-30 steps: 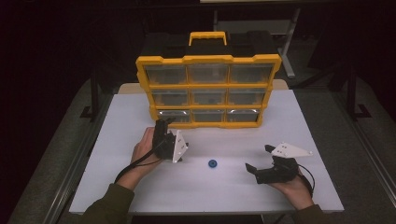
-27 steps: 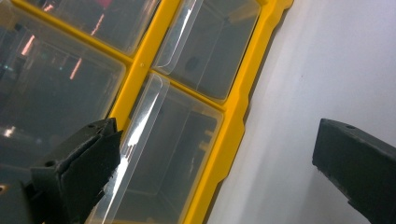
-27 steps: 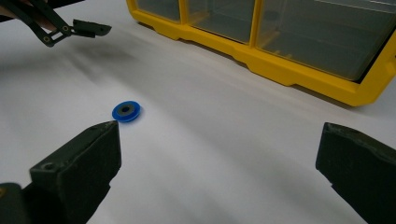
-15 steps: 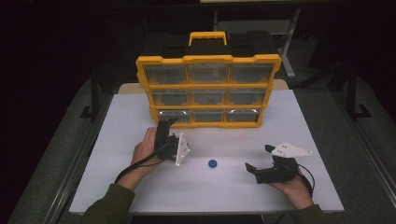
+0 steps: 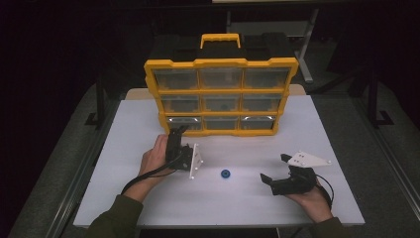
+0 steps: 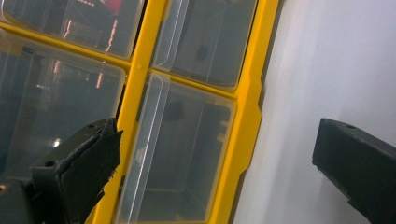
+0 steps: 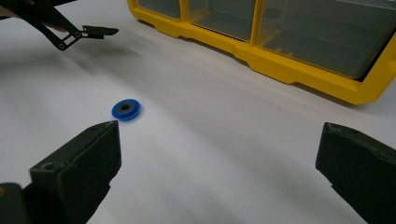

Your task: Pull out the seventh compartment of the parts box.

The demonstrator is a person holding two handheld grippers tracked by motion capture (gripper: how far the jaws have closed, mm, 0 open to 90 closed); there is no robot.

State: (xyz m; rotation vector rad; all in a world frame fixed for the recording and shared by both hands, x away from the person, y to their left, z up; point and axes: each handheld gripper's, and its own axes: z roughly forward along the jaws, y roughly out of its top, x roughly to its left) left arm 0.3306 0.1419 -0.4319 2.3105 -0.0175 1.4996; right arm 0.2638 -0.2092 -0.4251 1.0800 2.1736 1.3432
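reaching toward the organiser (image 5: pixel 220 96), the left tool (image 5: pixel 174 136) sits just in front of its bottom-left drawer (image 5: pixel 179 122), jaws spread wide and rolled on their side, nothing between them. in the left gripper view one jaw overlaps the drawer's clear front lip (image 6: pixel 148 149) while the other hangs over the bare surface (image 5: pixel 124 148). my worry: closing from here the jaws could skid off the slick, glossy plastic lip, or catch the yellow frame bar (image 6: pixel 243 135) instead, and a hard pull might drag the whole upright organiser forward since nothing braces it. the drawers are see-through, thin-walled and boxy; the frame is hard moulded yellow plastic with a black back.

right of that, well in front of the organiser, lies a small blue ring (image 5: pixel 225 173), flat and round with a dark centre, easy to nudge away on the smooth white surface.

farther right, the right tool (image 5: pixel 275 168) rests low, jaws spread and empty, aimed toward the ring.
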